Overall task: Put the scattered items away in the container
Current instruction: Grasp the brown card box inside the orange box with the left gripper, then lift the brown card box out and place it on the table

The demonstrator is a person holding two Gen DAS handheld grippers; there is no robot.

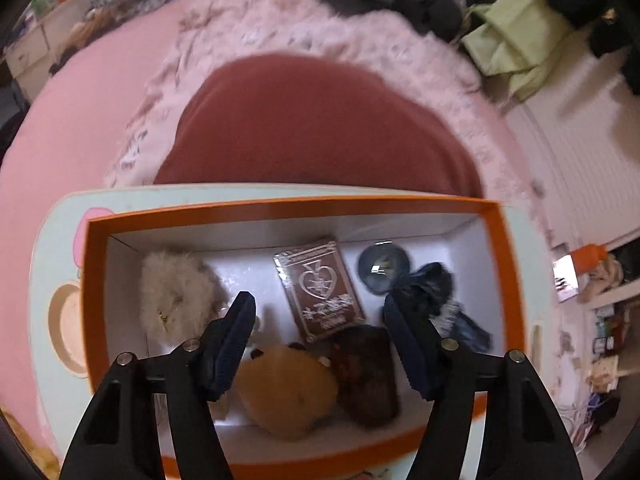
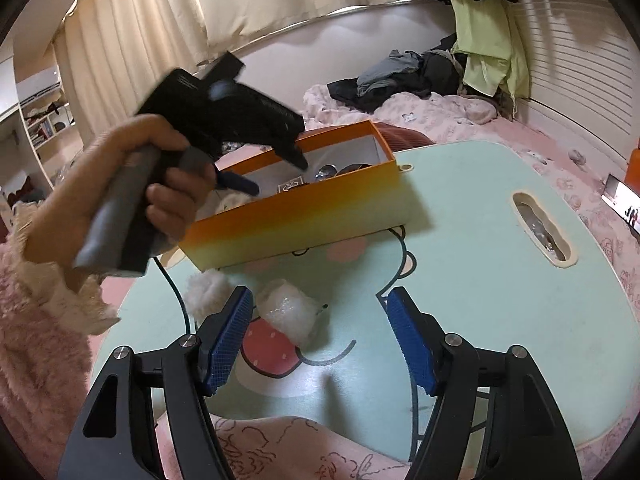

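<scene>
bedroom: pink bed (image 2: 440, 116), curtains (image 2: 240, 0), clothes (image 2: 400, 72).

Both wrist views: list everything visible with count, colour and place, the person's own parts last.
box: one, orange outside, white inside, on the tray
tray: one, pale green with cartoon print, on the pink bedding
fluffy pompom: one, cream, box left end
card deck: one, brown, box middle
round tin: one, dark blue, box far right
dark fabric piece: one, navy, box right end
plush toy: one, tan, box near side
brown pouch: one, beside the plush
white pompom: one, on tray outside box
clear wrapped item: one, on tray beside it
left gripper: fingers apart, over the box
right gripper: fingers apart, empty
hand: holds the left gripper
</scene>
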